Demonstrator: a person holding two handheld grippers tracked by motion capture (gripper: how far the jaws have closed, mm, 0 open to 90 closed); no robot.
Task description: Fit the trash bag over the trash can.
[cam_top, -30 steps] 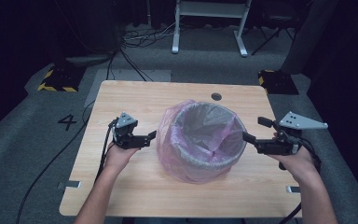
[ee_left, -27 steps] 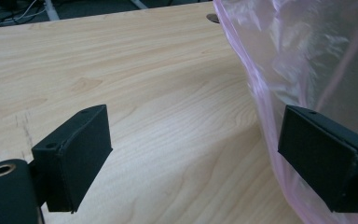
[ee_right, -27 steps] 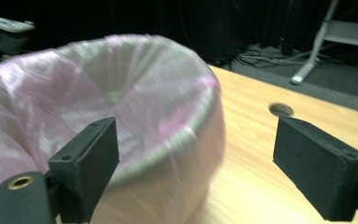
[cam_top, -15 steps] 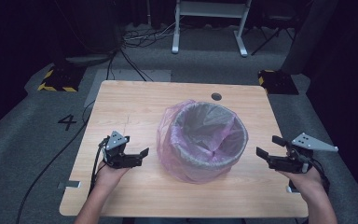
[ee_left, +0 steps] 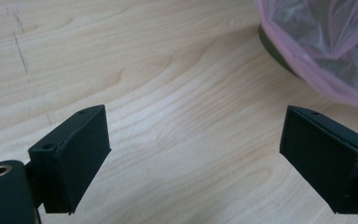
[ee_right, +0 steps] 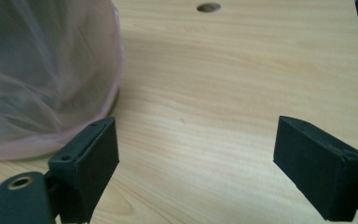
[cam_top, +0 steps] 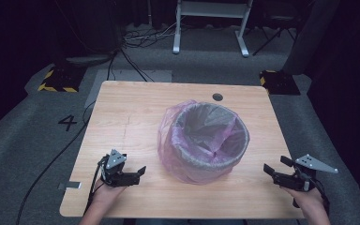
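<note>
One round grey waste bin (cam_top: pixel 211 140) stands near the middle of the light wooden desk (cam_top: pixel 136 108), a little toward the person's right. One thin, translucent pink plastic bag (cam_top: pixel 171 145) lines it; the bag's mouth is folded over the rim and hangs loosely down the outside wall, nearly to the desk top. Inside, the plastic lies in creases against the wall, and whether anything sits at the bottom is hard to tell from the high view.

Two hand-held grippers flank the bin, both near the person's edge of the desk and both apart from the bag. The left hand-held gripper (cam_top: pixel 138 172) sits low over the desk, to the left of the bin, its jaws spread wide with nothing between them; in the left gripper view only bare wood shows between the jaws, with the bag's pink hem at the upper right. The right hand-held gripper (cam_top: pixel 273 168) is at the desk's right edge, its jaws likewise spread wide and empty, with the bag at the left in its own view.

One small dark round hole (cam_top: pixel 217 97) marks the desk beyond the bin. On the grey carpeted floor (cam_top: pixel 23 140) left of the desk is one digit "4" (cam_top: pixel 67 123).
</note>
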